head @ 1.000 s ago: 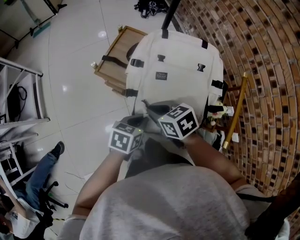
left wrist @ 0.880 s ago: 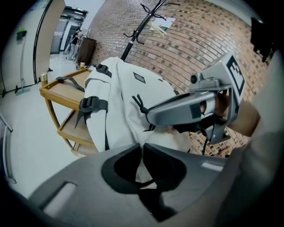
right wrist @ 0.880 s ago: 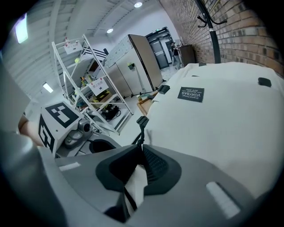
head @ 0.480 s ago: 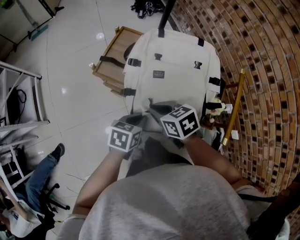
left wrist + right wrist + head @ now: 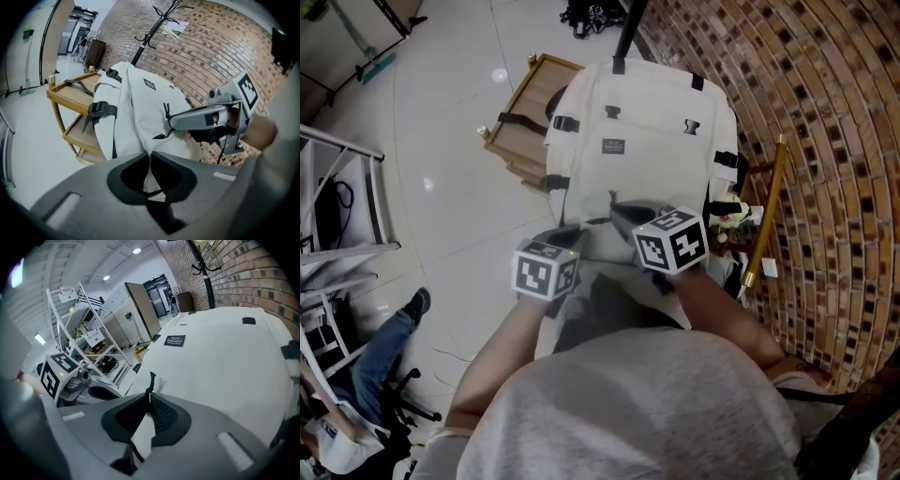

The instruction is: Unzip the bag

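A white backpack (image 5: pixel 647 122) stands upright on a wooden cart, its front facing me. My left gripper (image 5: pixel 150 153) is shut on a fold of the bag's white fabric near its lower left side, and in the head view it (image 5: pixel 574 234) sits left of the right one. My right gripper (image 5: pixel 149 397) has a black zipper pull cord (image 5: pixel 151 380) between its jaws, which are closing on it. The left gripper view shows the right gripper (image 5: pixel 169 124) reaching in from the right, the cord (image 5: pixel 166 111) standing up at its tip.
A wooden cart (image 5: pixel 520 112) carries the bag. The brick wall (image 5: pixel 825 141) is close on the right, with a brass-coloured rod (image 5: pixel 766 211) leaning on it. A black coat stand pole (image 5: pixel 630 33) rises behind the bag. A metal rack (image 5: pixel 347 187) and a seated person (image 5: pixel 375 366) are on the left.
My right gripper has shifted a little to the right across the bag with the pull cord in it. The left gripper has stayed almost in place on the fabric.
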A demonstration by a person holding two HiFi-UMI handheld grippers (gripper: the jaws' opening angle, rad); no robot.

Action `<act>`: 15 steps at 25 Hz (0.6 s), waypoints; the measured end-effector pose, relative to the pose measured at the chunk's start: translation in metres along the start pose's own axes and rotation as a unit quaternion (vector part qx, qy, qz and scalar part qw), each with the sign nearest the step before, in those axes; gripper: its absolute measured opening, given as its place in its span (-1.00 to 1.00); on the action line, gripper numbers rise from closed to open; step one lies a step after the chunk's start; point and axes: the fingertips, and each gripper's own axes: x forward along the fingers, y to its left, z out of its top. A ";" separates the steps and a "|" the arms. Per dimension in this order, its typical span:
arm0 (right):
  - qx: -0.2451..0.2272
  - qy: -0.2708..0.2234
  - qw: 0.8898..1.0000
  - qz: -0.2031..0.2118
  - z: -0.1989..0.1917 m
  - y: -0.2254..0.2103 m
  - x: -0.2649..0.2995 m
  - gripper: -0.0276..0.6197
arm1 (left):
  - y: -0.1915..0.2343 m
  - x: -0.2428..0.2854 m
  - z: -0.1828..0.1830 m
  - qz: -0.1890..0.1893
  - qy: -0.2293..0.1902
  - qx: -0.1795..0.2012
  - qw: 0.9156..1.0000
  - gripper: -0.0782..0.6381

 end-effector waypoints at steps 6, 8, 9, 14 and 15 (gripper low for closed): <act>0.016 -0.011 1.000 -0.014 -0.002 -0.013 -0.013 -0.83 | 0.000 -0.002 0.000 0.005 0.005 -0.008 1.000 -0.71; 0.019 -0.014 1.000 -0.017 -0.003 -0.015 -0.016 -0.83 | 0.000 -0.002 0.000 0.007 0.005 -0.007 1.000 -0.71; 0.021 -0.016 0.999 -0.019 -0.003 -0.016 -0.018 -0.83 | 0.001 -0.001 0.000 0.008 0.005 -0.007 1.000 -0.71; 0.030 -0.026 0.999 -0.033 -0.005 -0.028 -0.031 -0.83 | 0.002 0.000 -0.001 0.012 0.008 -0.009 1.000 -0.71; 0.032 -0.028 0.998 -0.036 -0.006 -0.030 -0.034 -0.83 | 0.002 0.000 -0.001 0.013 0.009 -0.009 1.000 -0.71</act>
